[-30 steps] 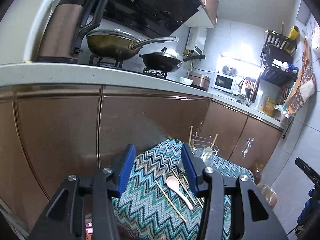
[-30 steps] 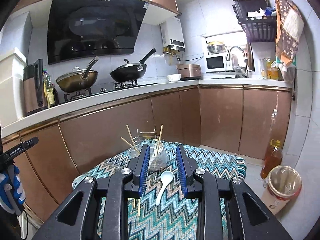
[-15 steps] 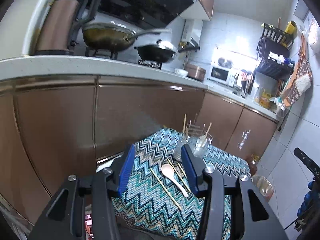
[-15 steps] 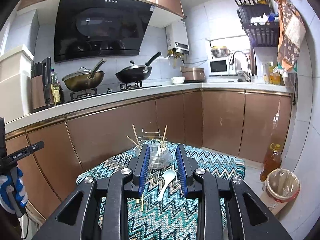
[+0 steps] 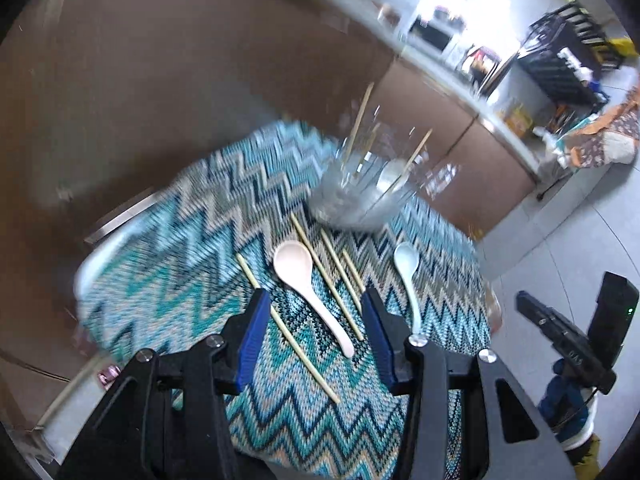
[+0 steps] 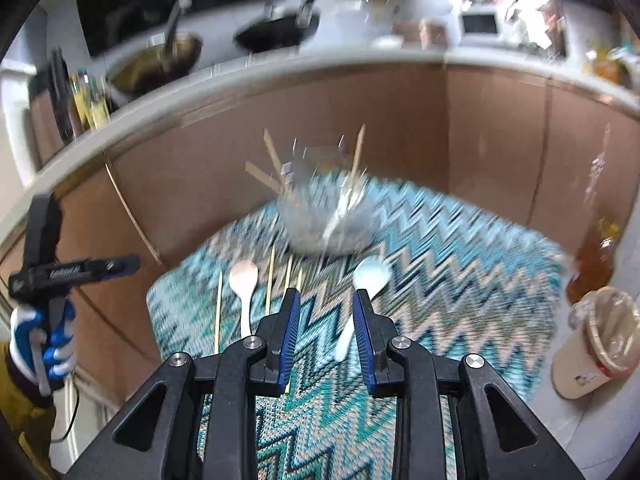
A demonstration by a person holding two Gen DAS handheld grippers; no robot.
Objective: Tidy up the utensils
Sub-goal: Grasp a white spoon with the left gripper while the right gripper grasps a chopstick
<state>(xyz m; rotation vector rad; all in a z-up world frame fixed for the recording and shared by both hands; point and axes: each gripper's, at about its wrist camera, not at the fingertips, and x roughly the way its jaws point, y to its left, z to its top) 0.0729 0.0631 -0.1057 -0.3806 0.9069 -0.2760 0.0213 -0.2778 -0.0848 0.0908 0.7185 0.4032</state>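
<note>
A pink-white spoon [image 5: 308, 288] [image 6: 244, 280] and a pale white spoon [image 5: 408, 272] [image 6: 370, 280] lie on a zigzag-patterned cloth [image 5: 192, 248] [image 6: 460, 248], among several loose wooden chopsticks [image 5: 288, 332] [image 6: 218, 312]. Behind them stands a glass holder [image 5: 360, 196] [image 6: 324, 220] in a wire rack with chopsticks sticking up. My left gripper [image 5: 314, 308] is open and empty above the pink spoon's handle. My right gripper [image 6: 325, 300] is open and empty, just left of the white spoon's handle. Both views are motion-blurred.
Brown cabinet fronts [image 6: 400, 128] and a counter with pans [image 6: 280, 36] stand behind the table. A bin with a bag liner [image 6: 596, 340] and an oil bottle [image 6: 596, 260] stand on the floor at the right.
Both grippers have tilted down and moved closer to the table; the utensils now fill the views. Jaws stay open.
</note>
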